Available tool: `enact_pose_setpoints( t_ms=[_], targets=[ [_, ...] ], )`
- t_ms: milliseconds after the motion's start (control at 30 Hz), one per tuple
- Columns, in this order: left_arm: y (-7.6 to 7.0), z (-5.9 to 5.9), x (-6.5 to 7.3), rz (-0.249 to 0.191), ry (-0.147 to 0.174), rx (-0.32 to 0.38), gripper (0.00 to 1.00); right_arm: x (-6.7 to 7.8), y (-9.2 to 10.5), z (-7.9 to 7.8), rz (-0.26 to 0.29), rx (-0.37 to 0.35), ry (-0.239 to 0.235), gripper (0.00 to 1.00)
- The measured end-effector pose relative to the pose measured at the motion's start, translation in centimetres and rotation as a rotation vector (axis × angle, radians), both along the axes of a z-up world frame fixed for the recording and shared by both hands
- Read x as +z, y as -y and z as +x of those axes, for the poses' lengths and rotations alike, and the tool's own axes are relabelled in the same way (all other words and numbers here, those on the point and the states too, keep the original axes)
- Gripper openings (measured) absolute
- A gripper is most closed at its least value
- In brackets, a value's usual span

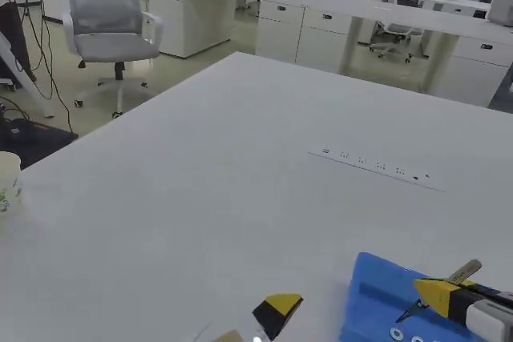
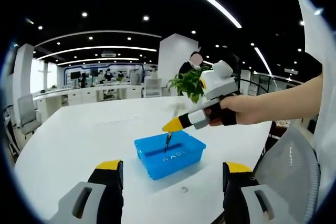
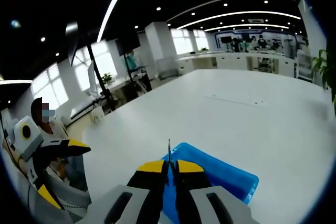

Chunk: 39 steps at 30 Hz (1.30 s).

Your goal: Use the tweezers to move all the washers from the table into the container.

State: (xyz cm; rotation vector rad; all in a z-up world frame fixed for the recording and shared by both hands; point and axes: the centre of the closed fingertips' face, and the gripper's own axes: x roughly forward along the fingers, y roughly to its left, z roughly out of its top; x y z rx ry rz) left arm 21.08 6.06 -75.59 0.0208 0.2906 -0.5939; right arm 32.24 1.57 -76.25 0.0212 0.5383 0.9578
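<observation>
R hand-held gripper [image 3: 168, 167] pinches tweezers [image 3: 168, 153], tips over blue container [image 2: 157, 167] w/ washers [image 2: 173, 156]. L hand-held gripper [image 2: 173, 166] wide. 1 washer [image 2: 184, 188] on bench [image 2: 79, 140], container's 5 o'clock.

The container [image 1: 377, 294] sits on the worktop [image 1: 200, 198] near its near edge, toward the right. Several washers [image 2: 172, 156] lie in a row inside it. One more washer [image 2: 184, 188] lies on the worktop just beside the container, on the side nearest the left tool [image 2: 173, 167]. The right tool [image 2: 173, 125] is over the container, with the tweezers [image 2: 168, 140] between its jaws and pointing down into it. A socket strip [image 1: 377, 167] is set into the worktop behind the container, well apart from it. A cup [image 1: 6, 183] stands at the left edge. A chair [image 1: 108, 18] stands on the floor beyond the far left corner.
</observation>
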Motion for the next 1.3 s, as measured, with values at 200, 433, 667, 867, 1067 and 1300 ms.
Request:
enact_pose_setpoints(
  t_ms=[200, 433, 667, 867, 1067, 1300],
  targets=[
    [0.1, -0.1, 0.0, 0.005, 0.004, -0.005, 0.78, 2.3, -1.2, -2.8, 0.087, 0.079, -0.014, 0.03],
    [0.1, -0.1, 0.1, 0.007, 0.008, -0.007, 0.78, 0.7, -2.1, -6.2, 0.066, 0.162, -0.060, 0.03],
    [0.1, -0.1, 0.2, 0.009, 0.011, -0.006, 0.78, -3.1, -1.9, -7.5, -0.007, 0.171, -0.138, 0.03],
    [0.1, -0.1, 0.1, 0.014, 0.008, -0.005, 0.78, -5.2, -1.4, -7.5, -0.040, 0.147, -0.174, 0.03],
    [0.0, -0.1, -0.1, 0.017, 0.003, -0.003, 0.78, -6.0, -1.1, -7.3, -0.059, 0.137, -0.179, 0.04],
    [0.1, -0.1, -0.1, 0.020, 0.002, -0.006, 0.78, -6.3, -1.1, -7.7, -0.084, 0.157, -0.163, 0.04]
  ],
)
